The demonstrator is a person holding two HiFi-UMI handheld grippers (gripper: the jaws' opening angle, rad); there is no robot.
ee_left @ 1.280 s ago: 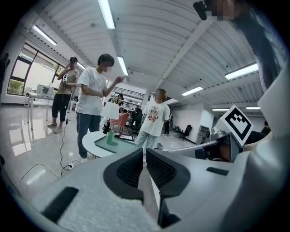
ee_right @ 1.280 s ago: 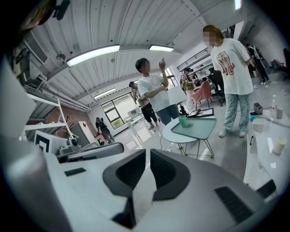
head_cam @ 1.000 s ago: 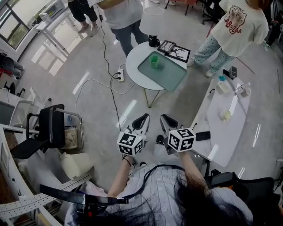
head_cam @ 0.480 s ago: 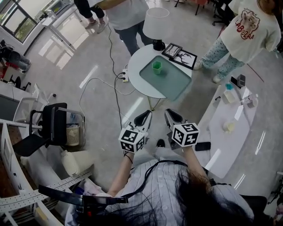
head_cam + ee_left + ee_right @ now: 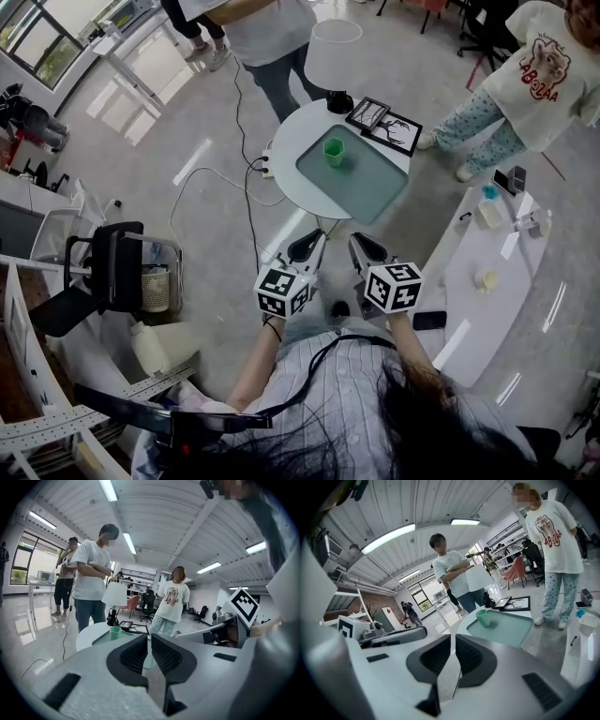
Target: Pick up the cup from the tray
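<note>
A: Where is the cup?

B: The green cup (image 5: 333,151) stands upright on the teal tray (image 5: 373,186), near the corner on the side of the white lamp (image 5: 333,52). The tray lies on the round white table (image 5: 286,131), beside two picture frames (image 5: 392,132).

A: And the claws?

B: Both are well short of the table. The left gripper (image 5: 304,249) has its jaws pressed together with nothing between them. The right gripper (image 5: 367,248) is the same, closed and empty. Either one must spread before it can take anything.

A: How will the cup handle?

B: It looks like a small plastic tumbler, so I judge it light and stiff (and probably empty, though no view looks into it). The wall seems smooth, so a weak pinch may slip, and a knock could tip it or slide it across the tray. It's hardly fragile.

A: Where should it be held?

B: I'd take it across the side wall around mid-height, one pad on each side. The right gripper view has the cup (image 5: 482,618) nearer its line.

A: What differs from a second ago?

B: In the head view the table and tray sit closer to both grippers, which have advanced together. The jaws are as shut as before, and the cup hasn't shifted on the tray.
</note>
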